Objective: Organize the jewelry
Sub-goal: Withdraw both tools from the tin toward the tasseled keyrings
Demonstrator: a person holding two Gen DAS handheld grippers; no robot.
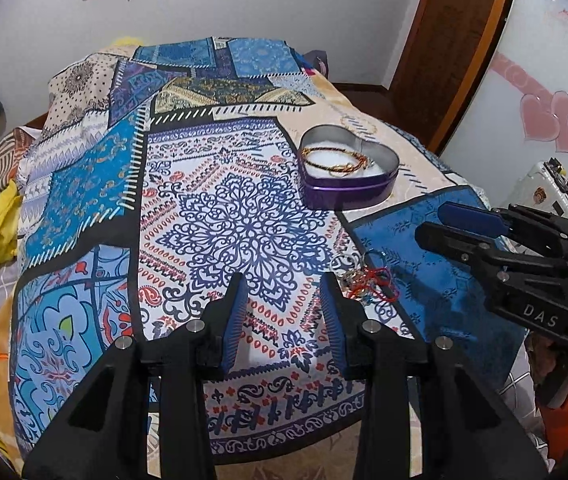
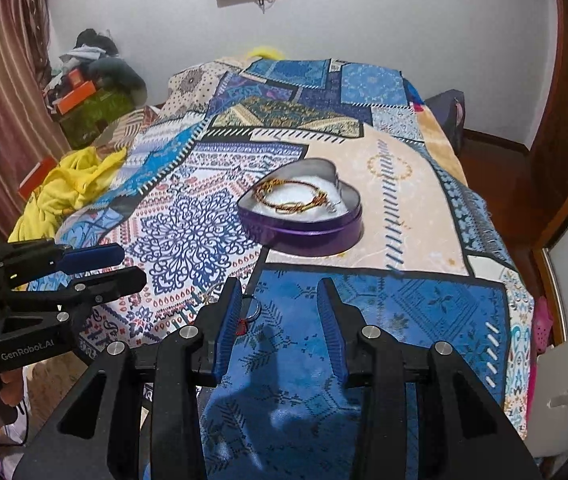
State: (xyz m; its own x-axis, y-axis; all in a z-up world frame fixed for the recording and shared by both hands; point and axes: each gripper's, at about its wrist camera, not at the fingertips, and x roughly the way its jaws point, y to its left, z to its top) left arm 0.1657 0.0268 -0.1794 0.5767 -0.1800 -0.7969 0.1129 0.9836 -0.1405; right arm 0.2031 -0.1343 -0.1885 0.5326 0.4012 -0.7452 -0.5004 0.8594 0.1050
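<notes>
Hovering both hand-held grippers, left [image 1: 283,312] and right [image 2: 280,316], jaws apart, empty; I see loose jewelry [image 1: 368,280] between them, near heart tin [image 1: 348,168].

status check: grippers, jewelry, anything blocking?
Left gripper and right gripper open, empty. Loose jewelry pile on bedspread; bangles in heart tin. Path clear.

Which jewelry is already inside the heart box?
The gold bangles, lying on the white lining of the purple heart box. The other jewelry, with the red thread, lies loose on the bedspread near the grippers.
</notes>
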